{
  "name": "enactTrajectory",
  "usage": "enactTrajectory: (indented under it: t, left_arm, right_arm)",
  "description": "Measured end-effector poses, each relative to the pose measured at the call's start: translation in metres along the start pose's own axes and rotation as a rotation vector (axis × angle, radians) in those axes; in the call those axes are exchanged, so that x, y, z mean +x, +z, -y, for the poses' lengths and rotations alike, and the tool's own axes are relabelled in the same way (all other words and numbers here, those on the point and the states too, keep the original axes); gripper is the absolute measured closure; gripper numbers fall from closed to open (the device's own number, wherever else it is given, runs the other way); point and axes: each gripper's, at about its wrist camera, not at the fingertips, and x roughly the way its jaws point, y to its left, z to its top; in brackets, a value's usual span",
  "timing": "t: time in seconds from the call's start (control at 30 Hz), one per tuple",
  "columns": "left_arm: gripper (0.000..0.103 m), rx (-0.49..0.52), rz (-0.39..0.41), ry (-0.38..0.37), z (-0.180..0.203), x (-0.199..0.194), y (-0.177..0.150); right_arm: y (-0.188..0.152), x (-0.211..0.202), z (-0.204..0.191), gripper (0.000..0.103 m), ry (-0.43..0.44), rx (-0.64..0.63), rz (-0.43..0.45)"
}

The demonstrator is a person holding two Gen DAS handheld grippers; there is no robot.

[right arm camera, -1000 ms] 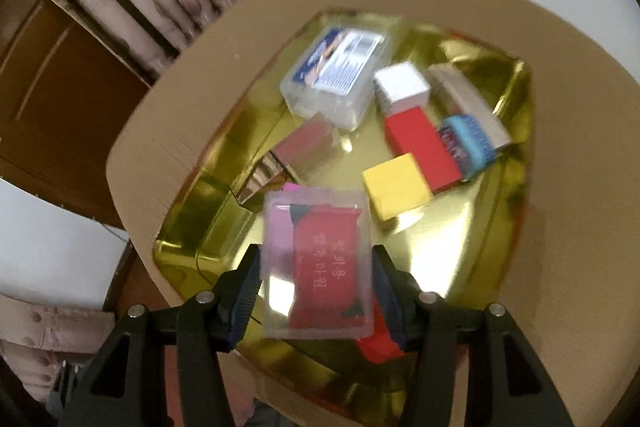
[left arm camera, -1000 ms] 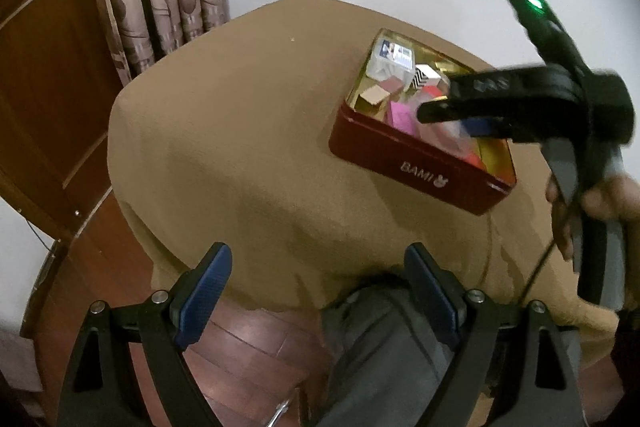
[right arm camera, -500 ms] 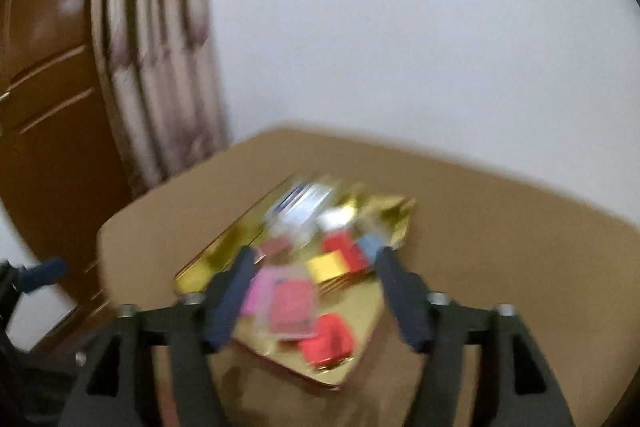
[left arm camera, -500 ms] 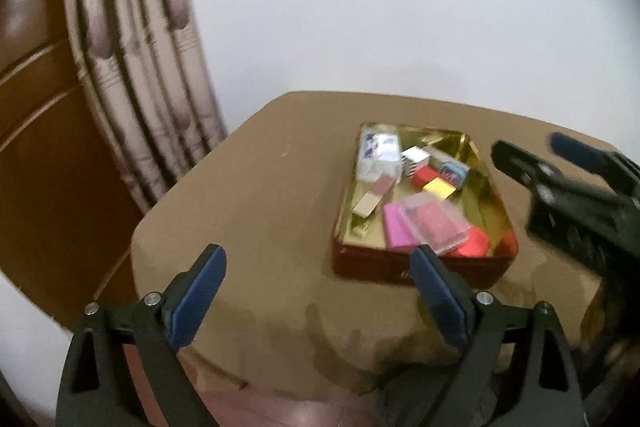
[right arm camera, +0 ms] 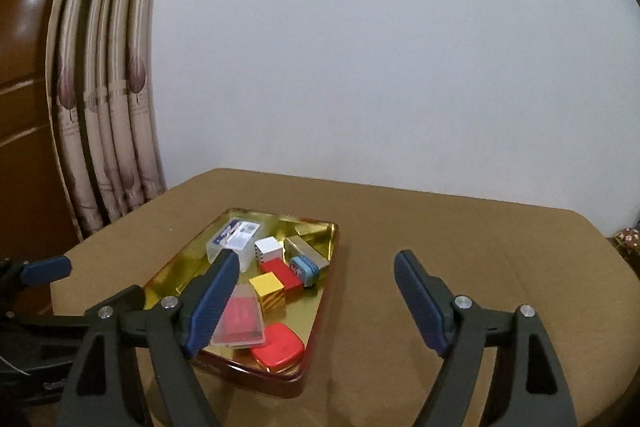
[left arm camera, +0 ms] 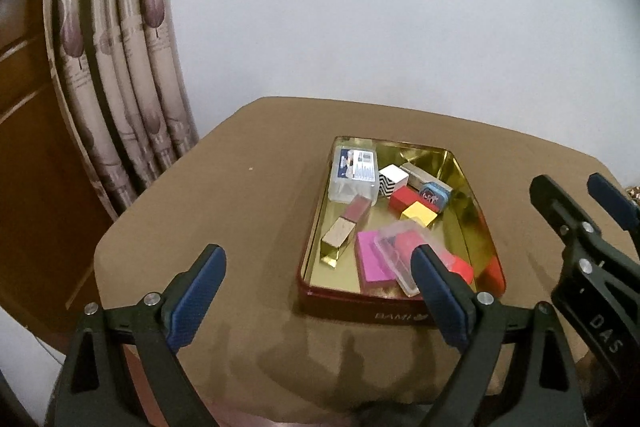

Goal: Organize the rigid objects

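Nearest to the cameras, both grippers hang over the near edge of the brown table [left arm camera: 248,211]. The left gripper [left arm camera: 320,291] has its jaws spread wide with nothing between them. The right gripper [right arm camera: 316,303] is spread wide too; its jaws have just been opening and there's nothing between the blue pads.

Just past them sits the red tin [left arm camera: 400,311] with a shiny gold inside, and basically all the stuff is in there. At the near end there's a clear plastic case [left arm camera: 396,247] with something red in it, lying tilted across a pink pad [left arm camera: 370,259] and a red rounded box [right arm camera: 278,347]. To the left of those, a gold and pink bar [left arm camera: 346,227] lies at an angle.

Further in, a yellow block [left arm camera: 418,213] sits touching a red block [left arm camera: 404,197], with a small blue tin [left arm camera: 436,195] just beside them. At the far end there's a clear box with a blue label [left arm camera: 354,171], a white box with black zigzags [left arm camera: 392,181] and a grey box [left arm camera: 420,175] behind that.

Beyond the table: a plain white wall [right arm camera: 380,47], with striped curtains [left arm camera: 116,75] and a wooden door [left arm camera: 28,131] off to the left.
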Motion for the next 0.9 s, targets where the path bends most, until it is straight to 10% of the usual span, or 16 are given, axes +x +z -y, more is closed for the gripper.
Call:
enactTrajectory:
  t: [0.9]
  left_arm:
    - [0.008, 0.084, 0.041, -0.078, 0.011, 0.008, 0.007]
  right_arm:
    - [-0.007, -0.011, 0.004, 0.021, -0.099, 0.046, 0.098]
